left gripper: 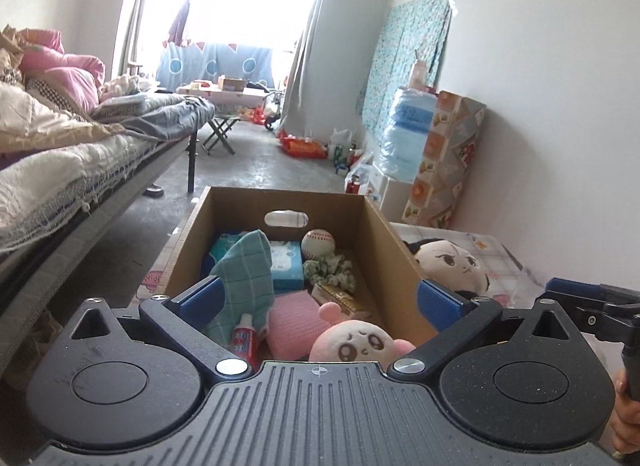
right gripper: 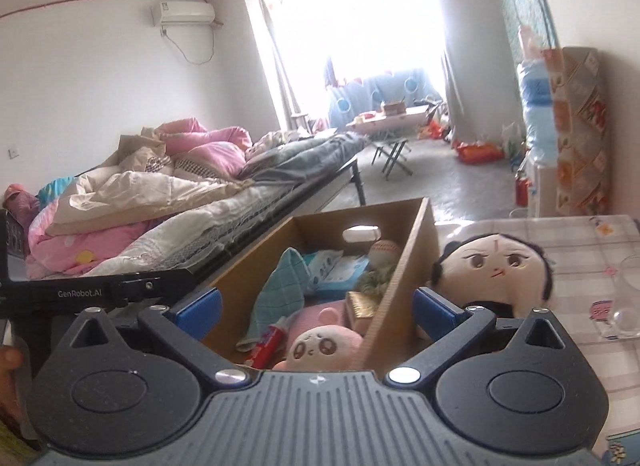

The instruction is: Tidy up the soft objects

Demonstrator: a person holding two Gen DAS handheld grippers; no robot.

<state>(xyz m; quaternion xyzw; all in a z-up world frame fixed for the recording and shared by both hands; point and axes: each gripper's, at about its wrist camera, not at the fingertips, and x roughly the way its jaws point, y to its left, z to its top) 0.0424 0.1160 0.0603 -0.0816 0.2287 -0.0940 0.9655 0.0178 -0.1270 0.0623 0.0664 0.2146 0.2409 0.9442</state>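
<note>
**A:** How do your claws stand?

**B:** My left claw (left gripper: 318,294) is spread wide with nothing between its pads. It hangs over the near end of the box (left gripper: 394,262), and the teal cloth (left gripper: 244,270) rises just beside its left finger. My right claw (right gripper: 316,308) is just as wide and just as bare; it straddles the box's right wall, one pad over the inside, the other outside near the doll (right gripper: 494,270).

**B:** Where are the soft things?

**A:** Most are in the box: the cloth, a pink plush (left gripper: 356,342) at the near end, a pink pad (left gripper: 294,316) beside it, a green scrunchie (left gripper: 330,270) further in, below the ball (left gripper: 318,244). The doll is the one I see outside, lying on the tabletop (right gripper: 592,266) against the box's right wall. I judge it the next to go in.

**B:** How would you take it well?

**A:** With the right claw, shifted right until both pads clear the wall, then closed across the head where it is plump. It should squash, so I would close firmly, lift above the rim, and release over the far right corner, which looks least crowded.

**B:** What about room?

**A:** The wall is the edge to mind; a pad catching it could drag the box. A glass (right gripper: 632,278) stands right of the doll, so a wide swing is unwise. The bed (right gripper: 192,201) flanks the box's left side. Above the box, open air.
</note>
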